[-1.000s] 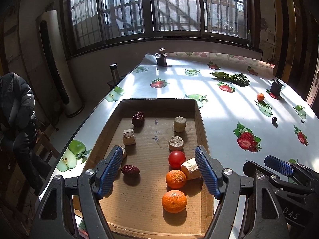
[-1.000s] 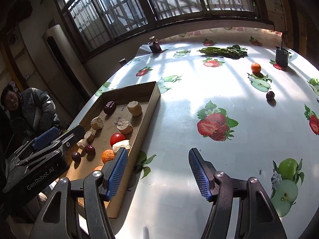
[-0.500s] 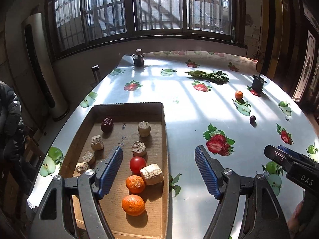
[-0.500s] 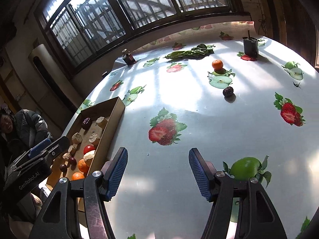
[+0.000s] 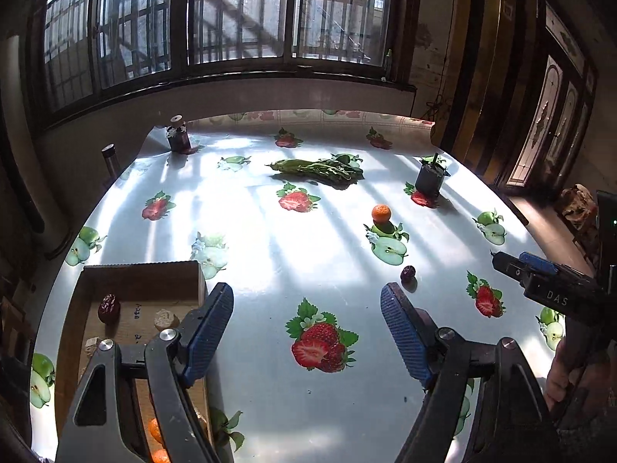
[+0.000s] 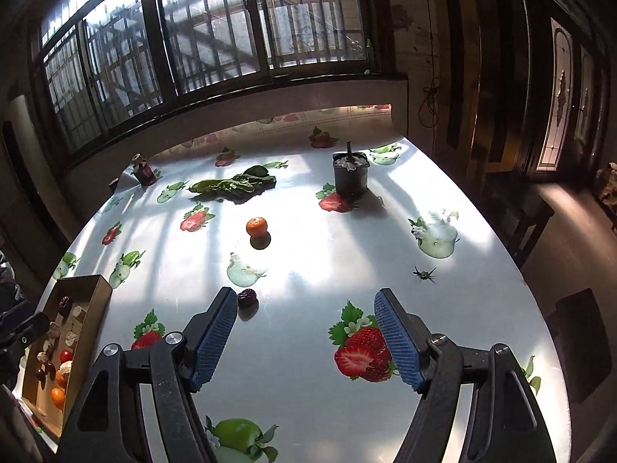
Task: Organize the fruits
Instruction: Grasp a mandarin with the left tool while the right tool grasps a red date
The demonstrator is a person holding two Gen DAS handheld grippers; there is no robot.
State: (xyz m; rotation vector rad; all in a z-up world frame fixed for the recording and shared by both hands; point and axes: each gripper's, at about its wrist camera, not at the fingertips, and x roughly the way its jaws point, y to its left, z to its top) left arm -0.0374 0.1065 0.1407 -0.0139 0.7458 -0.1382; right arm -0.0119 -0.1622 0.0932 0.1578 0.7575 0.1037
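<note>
At the lower left of the left-wrist view sits the cardboard tray (image 5: 139,274), collecting sorted fruit; both grippers, left gripper (image 5: 306,332) and right gripper (image 6: 304,335), are opening, nothing between them, probably heading for the loose date (image 6: 246,296) and mandarin (image 6: 257,227) on the desk (image 6: 308,405).

Left gripper (image 5: 306,330): angled down, jaws opening, blue pads wide apart, nothing between them. Right gripper (image 6: 304,333): same downward tilt, jaws also opening, gap empty. In the left view the right gripper's black body juts in from the right edge (blue pad just showing at its tip). A hand (image 5: 567,382) grips its handle at lower right.
</note>
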